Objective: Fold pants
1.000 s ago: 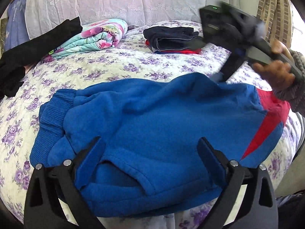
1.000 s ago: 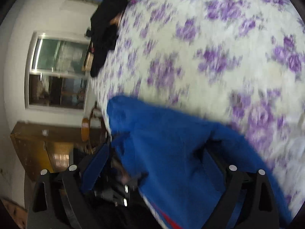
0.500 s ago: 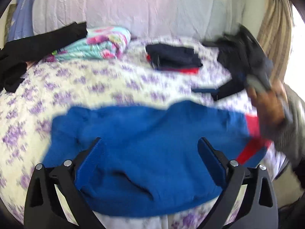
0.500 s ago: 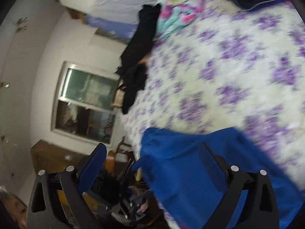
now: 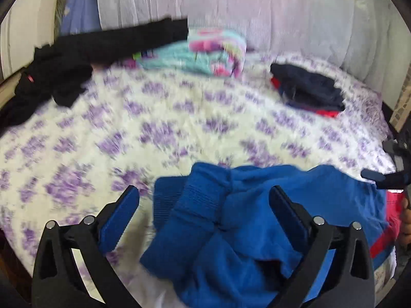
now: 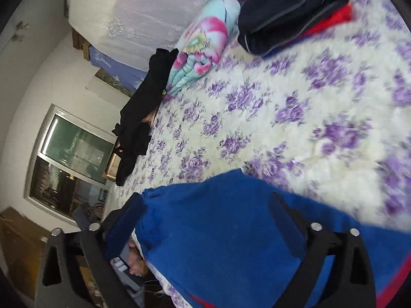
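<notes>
Bedroom, bed with a white bedspread printed with purple flowers (image 5: 159, 118), both views motion-blurred.

Left gripper (image 5: 205, 205): jaws wide apart, clamped on nothing. Blue-padded fingers (image 5: 120, 215) straddle the near end of the blue fleece pants with a red side stripe (image 5: 246, 220). The pants lie bunched on the near edge of the bed, ribbed cuff folded over on top, red stripe at the right end. Whether the fabric touches the right pad I cannot tell (blur plus overlap).

Right gripper (image 6: 205, 218): jaws also apart, holding nothing. The same blue pants (image 6: 231, 243) fill the space between and under the fingers. In the left wrist view the right gripper's dark tip (image 5: 382, 177) sits at the far right just above the pants' striped end, with part of a hand (image 5: 404, 220) behind it. In the right wrist view another hand (image 6: 136, 261) shows past the left finger, at the bed's edge.

Further out on the bedspread, well apart from the pants:
- folded stack of dark navy and red clothes (image 5: 308, 89), far right
- rolled turquoise and pink floral blanket (image 5: 205, 56), centre back
- black garment (image 5: 77, 61) draped along the far left edge
- pale lilac lace-covered headboard area (image 5: 257, 10) behind them

Right wrist view also shows a window (image 6: 69, 161) in a white wall and a brown wooden cabinet (image 6: 18, 243) below it.
</notes>
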